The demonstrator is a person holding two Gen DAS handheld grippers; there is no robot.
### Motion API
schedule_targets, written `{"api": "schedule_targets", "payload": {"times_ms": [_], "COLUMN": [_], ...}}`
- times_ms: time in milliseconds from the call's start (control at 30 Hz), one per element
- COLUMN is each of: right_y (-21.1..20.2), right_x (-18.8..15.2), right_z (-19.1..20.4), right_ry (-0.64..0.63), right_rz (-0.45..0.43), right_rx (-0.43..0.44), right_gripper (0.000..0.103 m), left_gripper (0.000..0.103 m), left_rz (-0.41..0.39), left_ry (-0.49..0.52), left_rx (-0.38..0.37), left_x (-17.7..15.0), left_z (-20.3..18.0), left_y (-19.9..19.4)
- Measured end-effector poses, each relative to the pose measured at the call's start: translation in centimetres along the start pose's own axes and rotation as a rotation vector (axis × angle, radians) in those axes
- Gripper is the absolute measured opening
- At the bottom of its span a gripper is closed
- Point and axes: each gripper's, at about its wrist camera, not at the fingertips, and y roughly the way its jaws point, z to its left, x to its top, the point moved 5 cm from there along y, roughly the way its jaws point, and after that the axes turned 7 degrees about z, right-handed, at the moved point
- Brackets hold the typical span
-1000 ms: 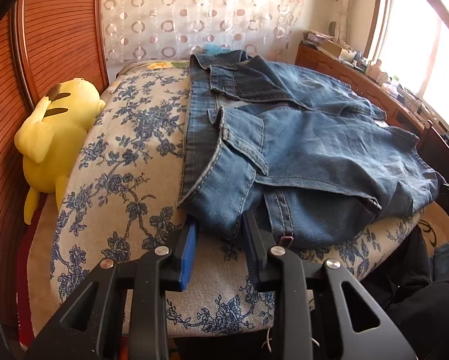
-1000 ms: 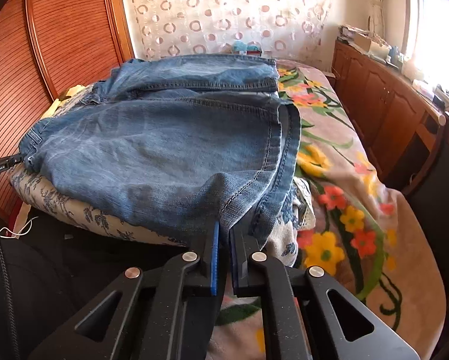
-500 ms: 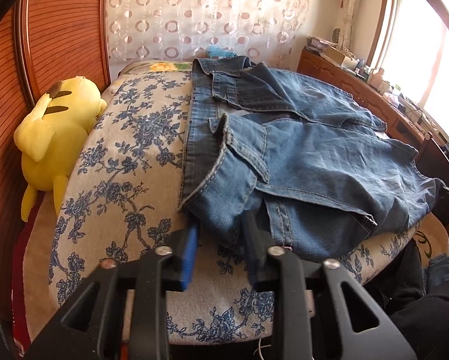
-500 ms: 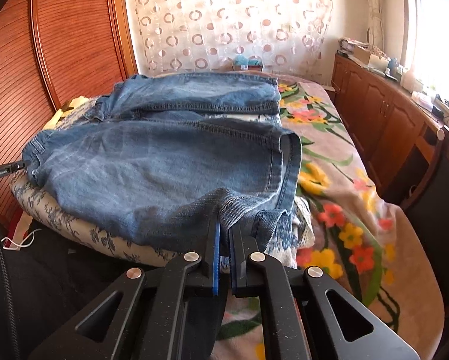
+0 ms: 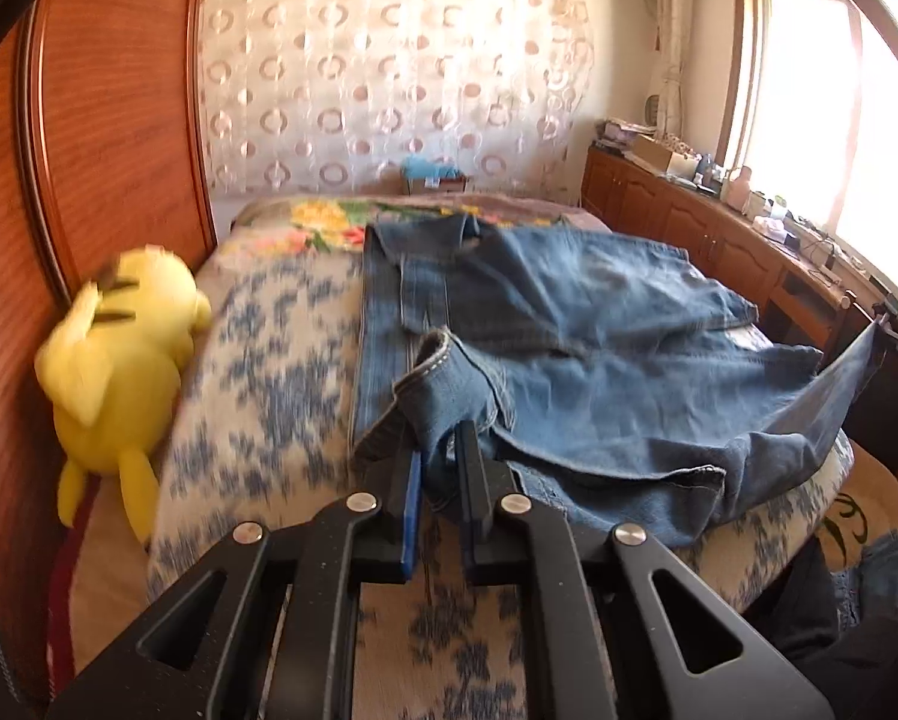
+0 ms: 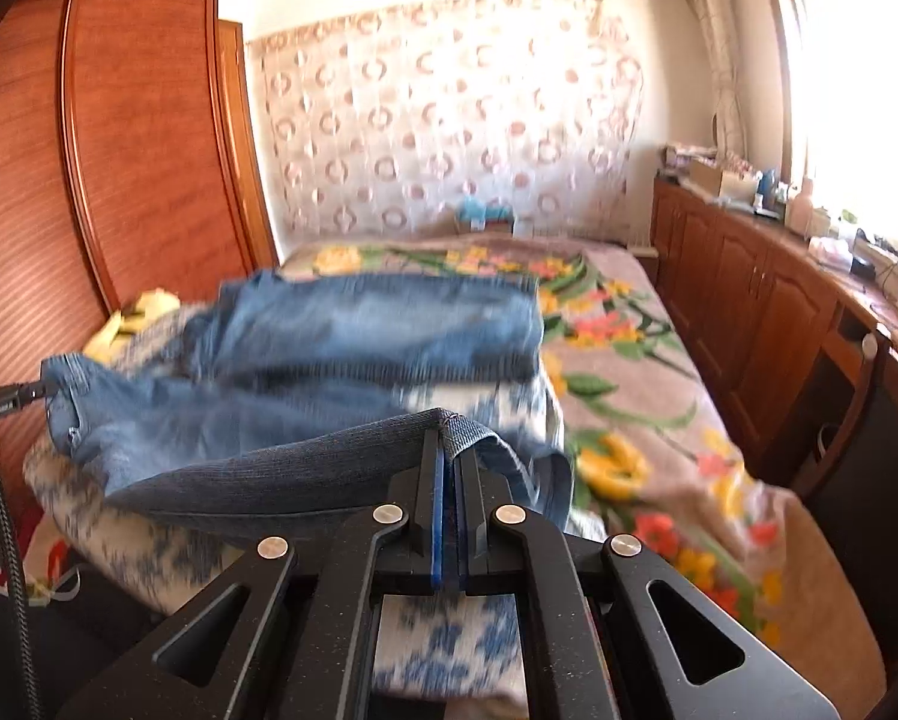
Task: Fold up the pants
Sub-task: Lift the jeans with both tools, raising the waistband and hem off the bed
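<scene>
1. The jeans (image 5: pixel 599 360) lay on the bed (image 5: pixel 269 372).
2. The left gripper (image 5: pixel 437 480), jaws just closing, pinched their near edge.
3. The right gripper (image 6: pixel 449 480) clamped a raised corner.

Left gripper (image 5: pixel 437 468) jaws have just been closing on the jeans (image 5: pixel 599 372) near edge; both near corners lifted off the bed.

Bed (image 5: pixel 257 396) in blue-flowered cover; jeans (image 5: pixel 599 360) and yellow plush (image 5: pixel 119 372) on it.
</scene>
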Motion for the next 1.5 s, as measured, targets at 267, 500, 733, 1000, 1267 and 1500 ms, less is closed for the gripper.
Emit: {"api": "schedule_targets", "payload": {"times_ms": [267,500,733,1000,1267,1500], "right_y": [0.0,0.9,2.8,7.2,13.2,17.7], "right_x": [4.1,6.4,7.1,8.9,11.3,13.7], "right_z": [-0.7,-0.6,-1.1,-1.5,-2.0,-2.1], "right_ry": [-0.009,-0.02,-0.028,-0.042,-0.026,-0.043], "right_rz": [-0.095,-0.16,-0.2,-0.174,-0.113,-0.064], "right_rx": [-0.024,-0.04,-0.052,-0.095,-0.104,-0.111], "right_gripper": [0.002,0.002,0.002,0.001,0.001,0.001], "left_gripper": [0.01,0.009,0.007,0.004,0.004,0.0], "left_rz": [-0.081,-0.135,-0.167,-0.157,-0.091,-0.052], "left_ry": [0.03,0.038,0.049,0.041,0.067,0.07], "left_rx": [0.019,0.04,0.054,0.082,0.101,0.127], "left_x": [5.9,10.7,15.7,20.9,23.8,26.4], "left_z": [-0.7,-0.3,0.2,1.2,2.0,2.9], "left_y": [-0.1,0.6,2.0,5.9,12.2,17.3]}}
